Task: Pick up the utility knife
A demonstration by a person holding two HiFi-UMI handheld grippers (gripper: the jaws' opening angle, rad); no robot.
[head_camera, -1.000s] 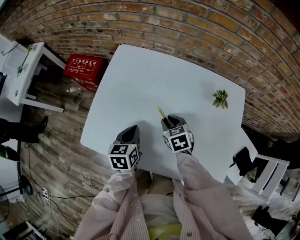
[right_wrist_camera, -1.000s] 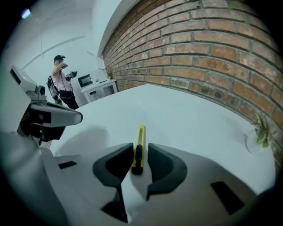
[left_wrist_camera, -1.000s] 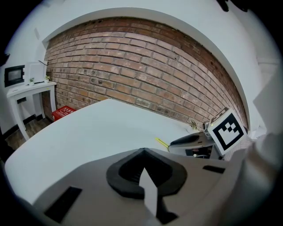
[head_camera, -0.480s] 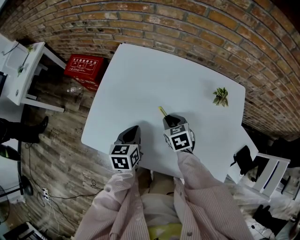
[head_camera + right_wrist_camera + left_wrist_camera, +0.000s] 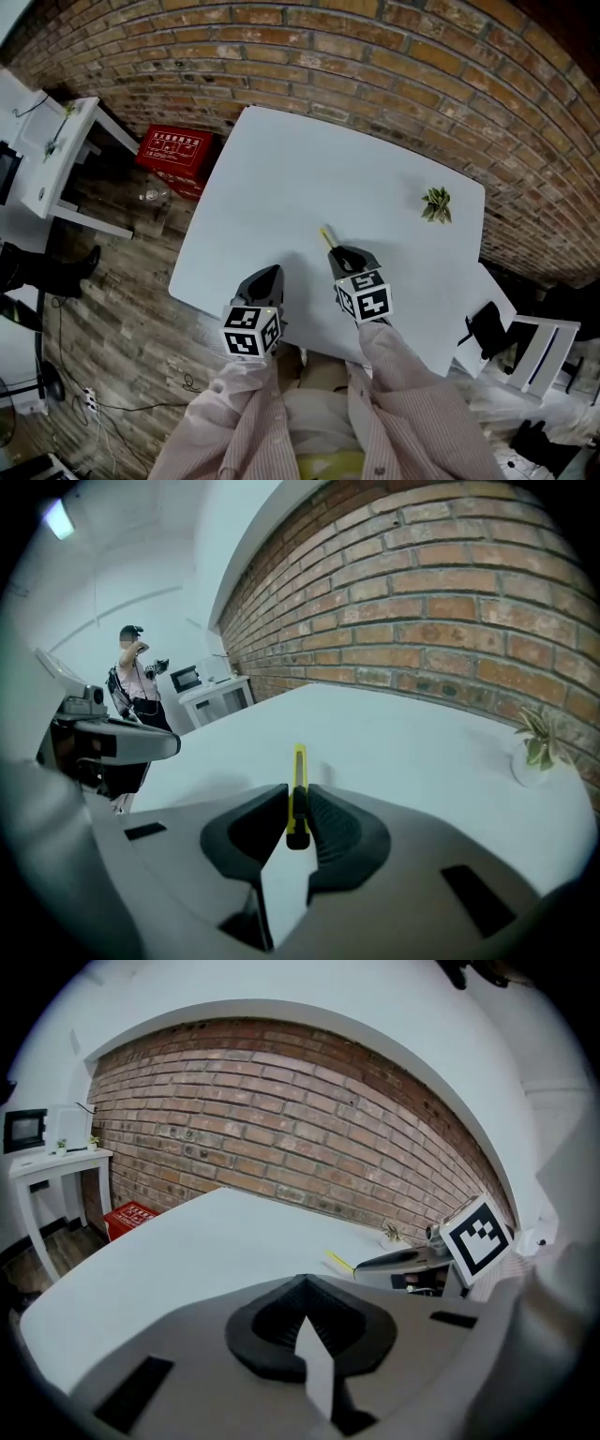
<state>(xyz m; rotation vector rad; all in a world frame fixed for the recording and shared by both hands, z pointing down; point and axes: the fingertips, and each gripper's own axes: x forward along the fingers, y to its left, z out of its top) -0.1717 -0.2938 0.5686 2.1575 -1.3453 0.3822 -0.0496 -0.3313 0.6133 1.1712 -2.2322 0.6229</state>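
My right gripper (image 5: 341,254) has just clamped the utility knife (image 5: 326,234), so only lifting remains; my left gripper (image 5: 302,1282) is pinched together, empty.

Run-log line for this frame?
right gripper: shut on utility knife | left gripper: shut, empty | table: plant far corner

A slim yellow utility knife (image 5: 299,761) with a black rear end sits edge-up, clamped between the pads of the right gripper (image 5: 298,803). Its front half juts straight ahead, away from the person, over the near middle of the white table (image 5: 281,169).
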